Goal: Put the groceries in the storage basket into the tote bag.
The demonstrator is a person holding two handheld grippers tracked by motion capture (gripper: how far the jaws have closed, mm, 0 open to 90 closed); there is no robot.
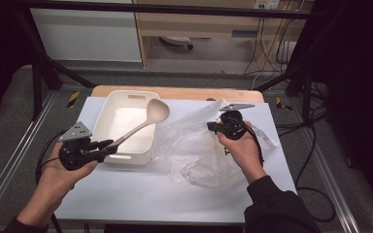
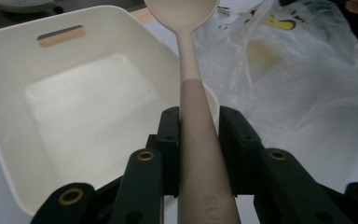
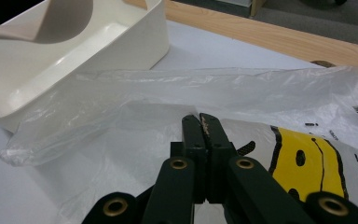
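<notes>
**Spoon held over the tub, bag pinched**

The left gripper clamps the spoon by its handle, bowl toward one o'clock over the white tub. The right gripper, jaws fully together, pinches the clear plastic bag at three o'clock of the tub.

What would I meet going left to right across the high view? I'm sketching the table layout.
Left gripper → tray → ladle bowl → plastic bag → right gripper.
</notes>
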